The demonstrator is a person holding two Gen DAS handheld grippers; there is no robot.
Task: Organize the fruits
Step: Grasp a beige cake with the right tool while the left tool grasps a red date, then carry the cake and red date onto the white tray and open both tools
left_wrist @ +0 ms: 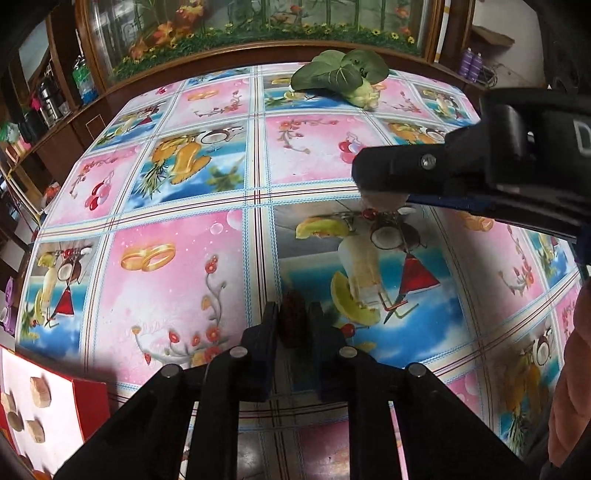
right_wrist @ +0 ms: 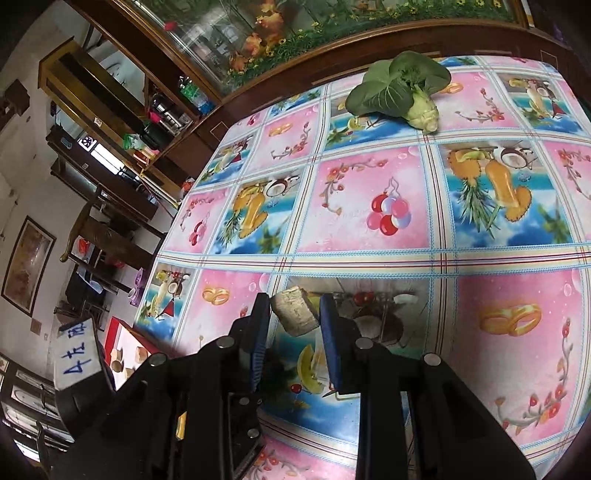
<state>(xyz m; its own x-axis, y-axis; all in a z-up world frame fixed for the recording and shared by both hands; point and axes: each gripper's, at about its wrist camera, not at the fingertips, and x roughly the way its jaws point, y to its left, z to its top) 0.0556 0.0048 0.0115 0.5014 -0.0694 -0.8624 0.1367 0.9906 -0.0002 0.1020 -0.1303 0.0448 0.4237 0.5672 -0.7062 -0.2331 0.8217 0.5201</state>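
In the left wrist view my left gripper (left_wrist: 293, 314) is shut on a small dark red, bumpy fruit (left_wrist: 293, 325) just above the patterned tablecloth (left_wrist: 177, 266). My right gripper (right_wrist: 295, 306) is shut on a tan, cut chunk of fruit (right_wrist: 295, 312), held clear of the table. Seen from the left wrist, the right gripper (left_wrist: 380, 184) reaches in from the right, with the pale chunk (left_wrist: 384, 201) showing under its fingers. A red box with a white inside (left_wrist: 55, 413) lies at the near left and holds several tan pieces (left_wrist: 40, 391).
A green bok choy (left_wrist: 340, 77) (right_wrist: 402, 88) lies at the table's far edge. Behind it runs a dark wooden cabinet with a glass front (left_wrist: 258, 26). The red box (right_wrist: 122, 347) sits at the table's left edge, and shelves and chairs stand beyond that edge.
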